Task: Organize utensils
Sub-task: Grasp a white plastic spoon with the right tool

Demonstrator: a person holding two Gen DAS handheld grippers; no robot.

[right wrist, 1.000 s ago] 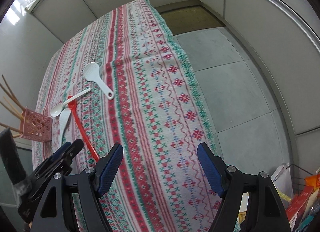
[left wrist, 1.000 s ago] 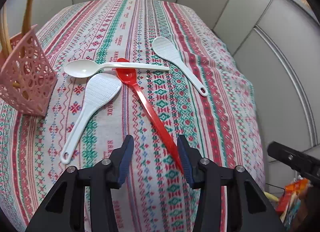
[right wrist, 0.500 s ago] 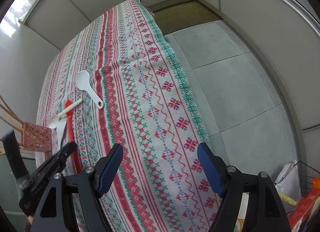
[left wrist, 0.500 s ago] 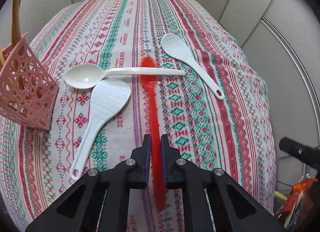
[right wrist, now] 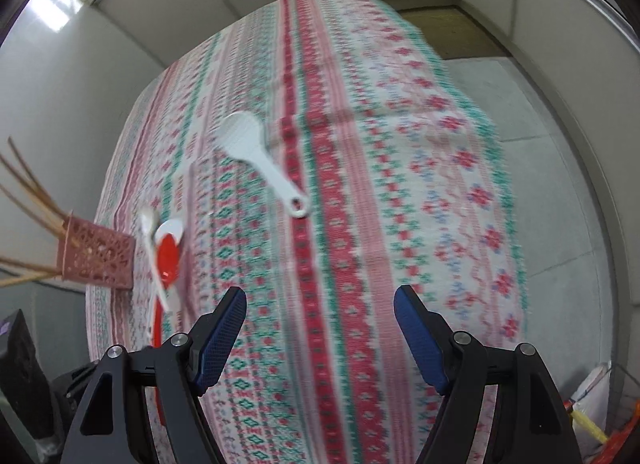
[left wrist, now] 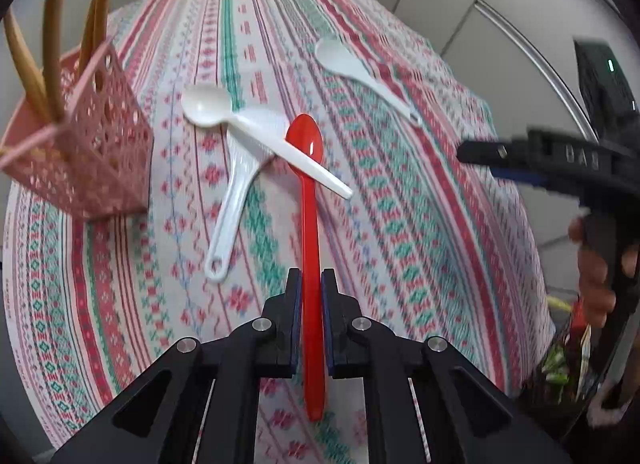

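While the left gripper (left wrist: 307, 282) is clamped tight on the handle of the red spoon (left wrist: 309, 200), that spoon sticks out straight toward 12 o'clock in the left wrist view, with its bowl over the patterned tablecloth (left wrist: 400, 200) and its tail end poking back past the pads toward 6. Its jaws have just been closing, and the red handle is what sits between them now.

Crossing in front of the red bowl is a white spoon (left wrist: 256, 136), its own bowl up at about 10 o'clock from the red one, lying across the wide end of a white rice paddle (left wrist: 236, 200) whose looped handle points down toward 7. A second white paddle (left wrist: 360, 74) lies well apart at about 1 o'clock.

Over at 9 o'clock stands the pink lattice basket (left wrist: 100, 156), with some tan sticks (left wrist: 52, 64) poking out the top (can't tell what they are).

As for the right gripper (right wrist: 320, 328), its blue pads are spread wide with nothing but tablecloth between them. It also shows in the left view at 3 o'clock, held in a hand (left wrist: 596, 276).
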